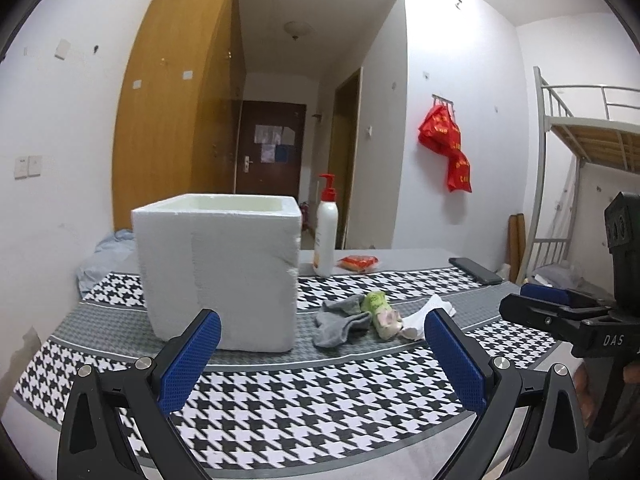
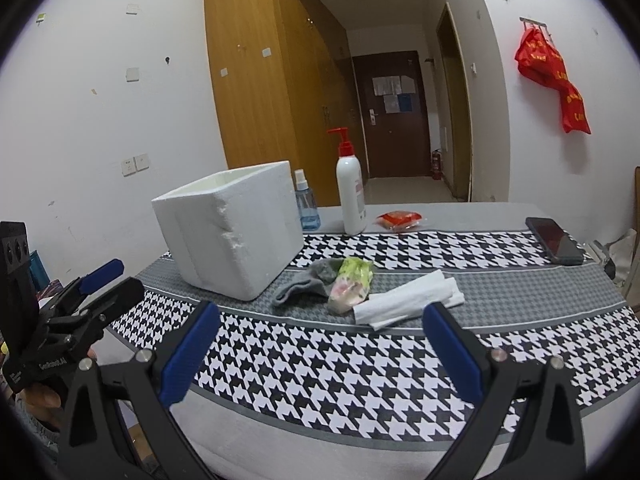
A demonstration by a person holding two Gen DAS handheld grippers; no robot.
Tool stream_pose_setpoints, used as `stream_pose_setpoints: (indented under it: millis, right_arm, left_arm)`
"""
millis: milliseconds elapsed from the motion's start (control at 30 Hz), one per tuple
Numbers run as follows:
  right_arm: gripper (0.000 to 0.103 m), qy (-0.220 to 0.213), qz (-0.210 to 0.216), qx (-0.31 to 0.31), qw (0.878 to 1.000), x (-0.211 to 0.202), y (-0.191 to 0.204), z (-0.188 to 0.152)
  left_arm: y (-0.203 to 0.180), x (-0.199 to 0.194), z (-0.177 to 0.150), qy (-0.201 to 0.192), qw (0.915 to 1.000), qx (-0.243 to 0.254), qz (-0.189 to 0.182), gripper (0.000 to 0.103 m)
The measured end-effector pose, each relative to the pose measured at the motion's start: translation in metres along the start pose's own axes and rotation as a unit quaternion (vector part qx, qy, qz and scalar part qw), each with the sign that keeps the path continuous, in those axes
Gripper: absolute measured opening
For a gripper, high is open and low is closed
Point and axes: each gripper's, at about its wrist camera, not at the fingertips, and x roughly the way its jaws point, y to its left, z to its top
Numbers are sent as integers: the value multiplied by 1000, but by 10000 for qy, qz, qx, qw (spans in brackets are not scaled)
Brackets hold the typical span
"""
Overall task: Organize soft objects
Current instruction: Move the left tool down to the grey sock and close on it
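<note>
A grey sock (image 1: 342,318) (image 2: 306,286), a green and pink soft toy (image 1: 382,314) (image 2: 352,284) and a white sock (image 1: 428,314) (image 2: 408,300) lie together on the houndstooth tablecloth (image 1: 280,400) (image 2: 340,364). An open white foam box (image 1: 220,268) (image 2: 228,228) stands left of them. My left gripper (image 1: 322,340) is open and empty, short of the box and the socks. My right gripper (image 2: 320,332) is open and empty, short of the pile. Each gripper shows from the side in the other's view, the right (image 1: 560,312) and the left (image 2: 80,292).
A white pump bottle with a red top (image 1: 325,232) (image 2: 351,192), a red packet (image 1: 358,263) (image 2: 400,220) and a black phone (image 1: 476,271) (image 2: 554,240) lie at the table's far side. A blue spray bottle (image 2: 306,204) stands behind the box. A bunk bed (image 1: 580,140) stands at right.
</note>
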Motion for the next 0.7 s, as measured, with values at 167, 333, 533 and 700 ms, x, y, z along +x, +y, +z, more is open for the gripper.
stream_pose_setpoints:
  millis: [167, 333, 533, 700]
  right_arm:
    - [103, 31, -151, 60, 9999, 1, -8, 0]
    - [103, 26, -284, 175, 9994, -1, -20, 0]
    - [103, 150, -377, 296, 9987, 5, -31, -2]
    - [103, 229, -475, 321, 9981, 10, -38, -1]
  left_arm:
    - [-8, 12, 6, 119, 9997, 56, -221, 102]
    - [-15, 23, 10, 225, 9988, 19, -428, 102]
    - [-20, 40, 7, 427, 9978, -2, -512, 102]
    - [-26, 54, 7, 579, 9967, 40, -571, 102]
